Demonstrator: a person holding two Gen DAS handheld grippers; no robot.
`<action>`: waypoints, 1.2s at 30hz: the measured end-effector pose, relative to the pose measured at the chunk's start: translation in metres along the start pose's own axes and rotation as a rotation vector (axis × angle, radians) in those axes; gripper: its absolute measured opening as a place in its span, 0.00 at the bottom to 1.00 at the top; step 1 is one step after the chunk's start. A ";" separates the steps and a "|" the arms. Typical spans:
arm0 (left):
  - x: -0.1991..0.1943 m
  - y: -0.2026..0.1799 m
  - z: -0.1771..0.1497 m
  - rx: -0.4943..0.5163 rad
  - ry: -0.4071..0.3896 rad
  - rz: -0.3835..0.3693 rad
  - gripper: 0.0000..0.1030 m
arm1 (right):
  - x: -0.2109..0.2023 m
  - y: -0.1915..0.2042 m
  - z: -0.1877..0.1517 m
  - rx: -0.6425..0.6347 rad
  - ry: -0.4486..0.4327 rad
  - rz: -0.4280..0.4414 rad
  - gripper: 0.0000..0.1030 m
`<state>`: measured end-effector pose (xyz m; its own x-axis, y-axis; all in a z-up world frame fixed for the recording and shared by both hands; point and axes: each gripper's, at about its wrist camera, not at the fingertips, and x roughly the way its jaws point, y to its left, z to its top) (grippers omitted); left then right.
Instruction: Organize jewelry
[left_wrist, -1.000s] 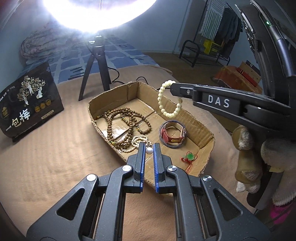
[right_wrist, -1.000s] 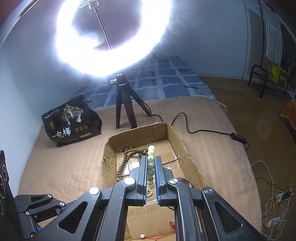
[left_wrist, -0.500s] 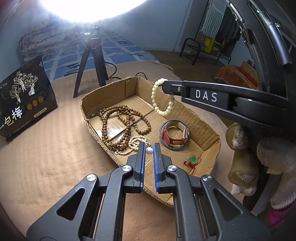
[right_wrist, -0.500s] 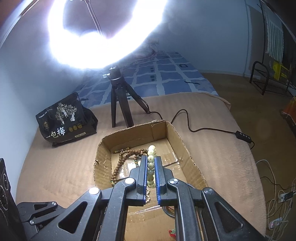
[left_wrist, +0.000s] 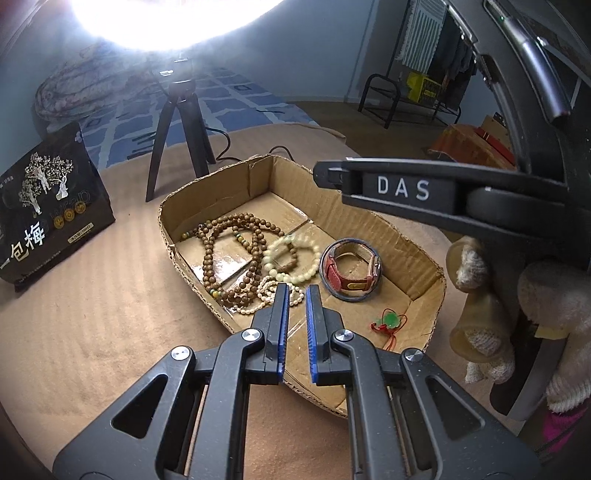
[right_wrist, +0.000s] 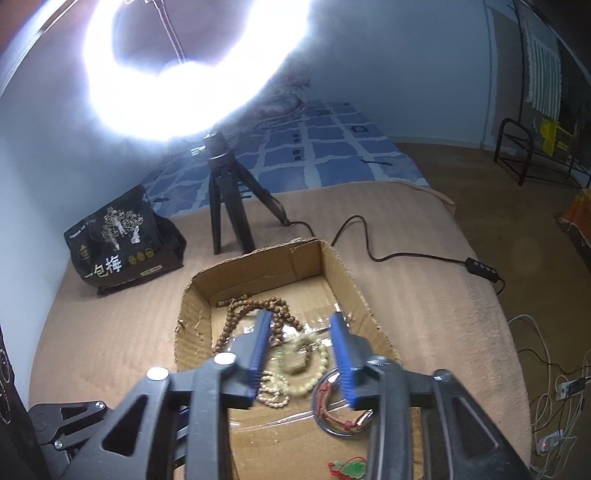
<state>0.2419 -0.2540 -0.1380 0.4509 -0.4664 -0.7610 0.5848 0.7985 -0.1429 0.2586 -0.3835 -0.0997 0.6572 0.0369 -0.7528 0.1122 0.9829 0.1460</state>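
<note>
A shallow cardboard box (left_wrist: 221, 184) (right_wrist: 258, 266) sits on a tan blanket. In it lie a brown bead necklace (left_wrist: 210, 258) (right_wrist: 229, 325), a thin white bead strand (left_wrist: 258, 299), a red-strap watch inside a dark bangle (left_wrist: 351, 273) (right_wrist: 332, 406) and a green pendant (left_wrist: 389, 320) (right_wrist: 351, 469). A cream bead bracelet (left_wrist: 314, 267) (right_wrist: 317, 374) rests on the necklace, free of any pads. My right gripper (right_wrist: 299, 317) (left_wrist: 321, 173) hovers above it, its jaws opening with nothing between them. My left gripper (left_wrist: 295, 290) is shut and empty at the box's near edge.
A ring light on a black tripod (left_wrist: 177, 122) (right_wrist: 225, 206) stands behind the box. A black printed bag (left_wrist: 48, 206) (right_wrist: 122, 243) lies to the left. The lamp cable and its controller (right_wrist: 480, 267) run to the right. A beige fuzzy shape (left_wrist: 480, 302) sits by the right gripper's handle.
The right gripper's jaws have parted and let the cream bracelet go. It has dropped from the air into the box onto the brown necklace. The left gripper stays shut.
</note>
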 end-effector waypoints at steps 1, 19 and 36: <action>0.001 0.000 0.000 0.001 0.002 0.001 0.08 | 0.000 -0.001 0.000 0.004 -0.001 -0.005 0.48; -0.013 0.002 0.002 -0.031 -0.032 0.043 0.74 | -0.016 -0.008 0.003 0.029 -0.041 -0.085 0.97; -0.079 0.002 -0.003 -0.045 -0.108 0.080 0.74 | -0.082 0.002 -0.003 0.012 -0.106 -0.117 0.98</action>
<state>0.2052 -0.2139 -0.0804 0.5666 -0.4367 -0.6988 0.5145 0.8499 -0.1140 0.2024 -0.3839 -0.0396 0.7141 -0.0982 -0.6932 0.2017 0.9770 0.0694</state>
